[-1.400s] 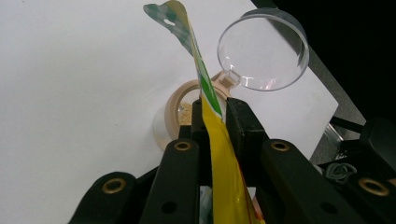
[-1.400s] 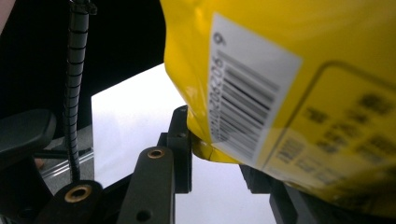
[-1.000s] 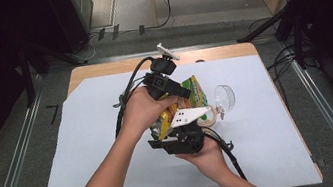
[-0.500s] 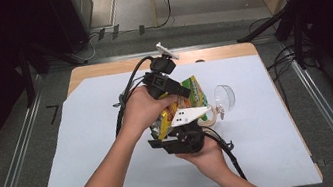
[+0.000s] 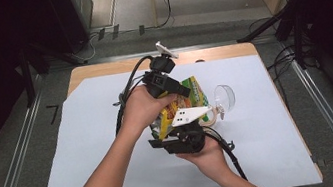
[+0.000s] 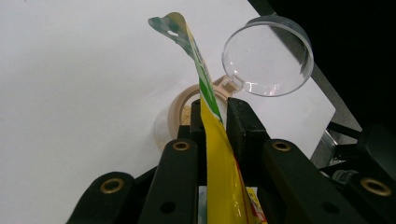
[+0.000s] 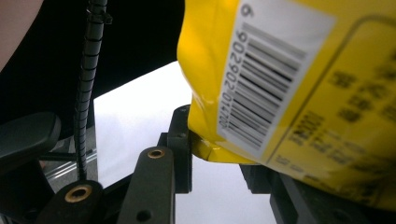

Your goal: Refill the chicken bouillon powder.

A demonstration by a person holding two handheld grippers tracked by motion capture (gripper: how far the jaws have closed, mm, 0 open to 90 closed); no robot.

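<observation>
A yellow and green snack packet (image 5: 191,93) is held up between both grippers at the middle of the table. In the left gripper view, my left gripper (image 6: 212,112) is shut on the packet (image 6: 219,158), which stands edge-on between the jaws with its top flap curling upward. In the right gripper view, my right gripper (image 7: 217,161) is shut on the lower corner of the packet (image 7: 289,84), barcode side facing the camera. Just beyond the packet stands a small jar (image 6: 180,109) with a beige rim and its clear hinged lid (image 6: 266,58) flipped open. In the high view, the left gripper (image 5: 166,81) is above the right gripper (image 5: 184,136).
A white sheet (image 5: 89,161) covers most of the wooden table (image 5: 100,69). The jar (image 5: 211,117) and its lid (image 5: 224,98) sit right of the hands. Cables trail from both grippers. Dark stands and floor rails surround the table.
</observation>
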